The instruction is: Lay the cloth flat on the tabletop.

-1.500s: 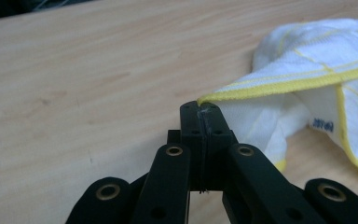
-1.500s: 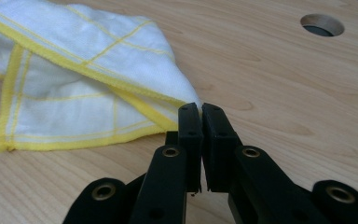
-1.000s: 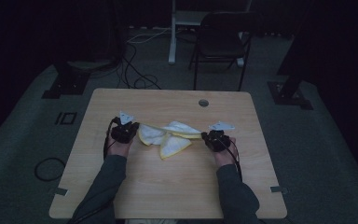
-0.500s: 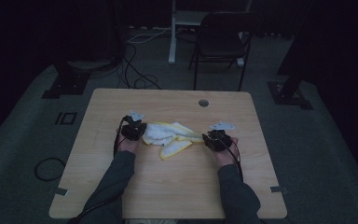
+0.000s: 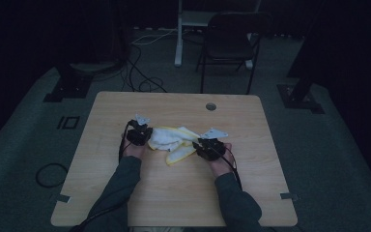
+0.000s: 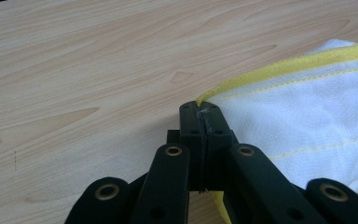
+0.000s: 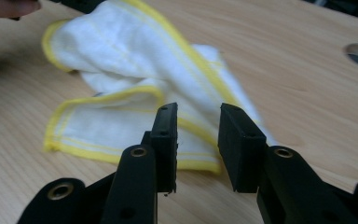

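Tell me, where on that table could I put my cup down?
Bare wood lies along the far edge of the table beside the round hole, and down both sides. The middle is crowded: the cloth between the left gripper and right gripper.

Looks like a lab or recording studio rather than a home. Dark all round, with black surrounds and only a bare light-wood table lit at the centre, a cable hole near its far edge. Grey carpet underfoot, crossed by loose cables. Black stand bases bolted either side, tape marks on the floor, one folding chair behind.
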`<state>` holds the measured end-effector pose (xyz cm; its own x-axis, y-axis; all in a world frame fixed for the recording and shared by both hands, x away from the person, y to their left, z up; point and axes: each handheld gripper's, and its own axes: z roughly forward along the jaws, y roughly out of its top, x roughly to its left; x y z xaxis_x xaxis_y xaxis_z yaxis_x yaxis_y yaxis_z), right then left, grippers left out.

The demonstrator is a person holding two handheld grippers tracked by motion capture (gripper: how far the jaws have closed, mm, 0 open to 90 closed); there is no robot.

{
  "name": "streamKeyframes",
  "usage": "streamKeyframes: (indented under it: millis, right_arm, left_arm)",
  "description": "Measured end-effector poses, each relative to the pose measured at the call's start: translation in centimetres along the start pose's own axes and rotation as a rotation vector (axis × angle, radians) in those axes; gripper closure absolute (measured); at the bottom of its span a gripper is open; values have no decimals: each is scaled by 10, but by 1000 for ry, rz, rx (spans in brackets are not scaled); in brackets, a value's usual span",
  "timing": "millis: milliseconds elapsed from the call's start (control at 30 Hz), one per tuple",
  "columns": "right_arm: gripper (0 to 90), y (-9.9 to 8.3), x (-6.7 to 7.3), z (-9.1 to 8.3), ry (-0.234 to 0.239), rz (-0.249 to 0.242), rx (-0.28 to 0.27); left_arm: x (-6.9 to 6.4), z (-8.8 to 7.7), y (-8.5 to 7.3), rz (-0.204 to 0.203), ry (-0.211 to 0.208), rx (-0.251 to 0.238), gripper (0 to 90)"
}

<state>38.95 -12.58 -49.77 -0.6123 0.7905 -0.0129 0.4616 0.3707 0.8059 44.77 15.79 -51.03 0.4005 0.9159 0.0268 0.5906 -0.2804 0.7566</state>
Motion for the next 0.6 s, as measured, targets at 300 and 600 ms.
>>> streamKeyframes:
  millis: [300, 600]
  right_arm:
    - [669, 11, 19, 18, 34, -10, -14]
    - [615, 19, 23, 36, 56, 55, -15]
  left_arm:
    - [1, -1, 0, 0, 0, -3, 898]
    - [2, -3, 1, -2, -1, -9, 898]
